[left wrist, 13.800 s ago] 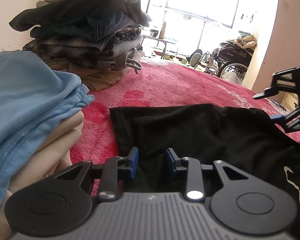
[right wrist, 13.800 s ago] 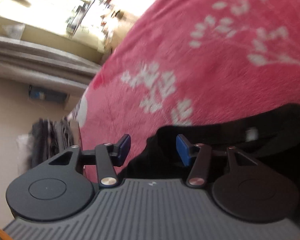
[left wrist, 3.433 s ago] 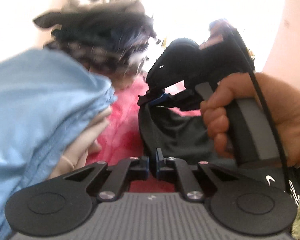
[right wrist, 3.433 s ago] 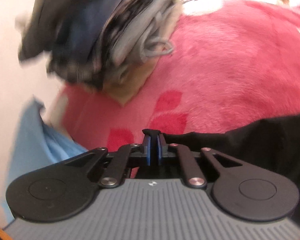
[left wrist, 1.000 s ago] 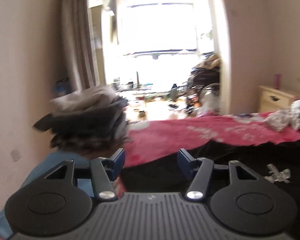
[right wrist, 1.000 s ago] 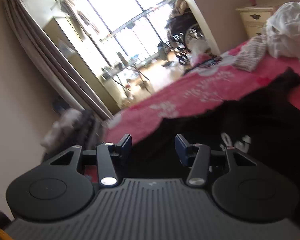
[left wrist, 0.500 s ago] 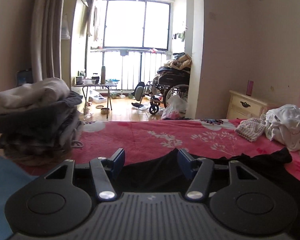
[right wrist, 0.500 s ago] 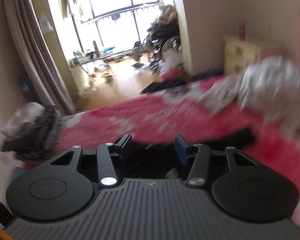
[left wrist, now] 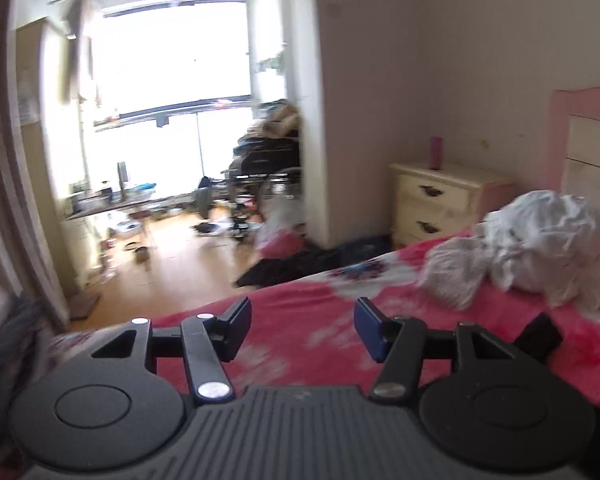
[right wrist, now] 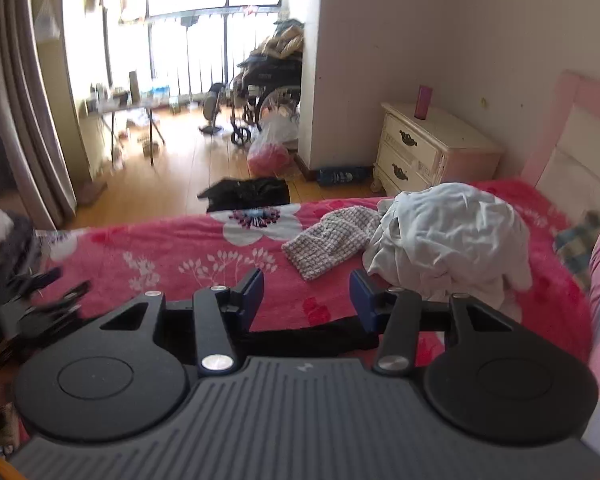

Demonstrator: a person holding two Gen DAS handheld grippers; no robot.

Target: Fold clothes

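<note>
My left gripper (left wrist: 302, 330) is open with only the red bed blanket (left wrist: 300, 304) showing between its fingers. A corner of the black shirt (left wrist: 540, 336) lies to its right. Further right sit a crumpled white garment (left wrist: 548, 240) and a checked cloth (left wrist: 452, 276). My right gripper (right wrist: 306, 300) is open too and holds nothing. An edge of the black shirt (right wrist: 312, 338) lies just beneath its fingers. Ahead of it on the blanket (right wrist: 172, 252) are the checked cloth (right wrist: 332, 244) and the white garment (right wrist: 452, 240). The left gripper (right wrist: 56, 292) shows blurred at the left.
A blurred stack of folded clothes (right wrist: 4, 240) is at the far left. A black garment (right wrist: 248, 192) lies on the wooden floor beyond the bed. A cream nightstand (right wrist: 432, 148) with a pink cup stands by the wall, beside a pink headboard (right wrist: 560, 128).
Both views have swung right, away from the folded stack toward the white garment. The black shirt has dropped mostly out of sight. The right view has risen. Both grippers stayed open.
</note>
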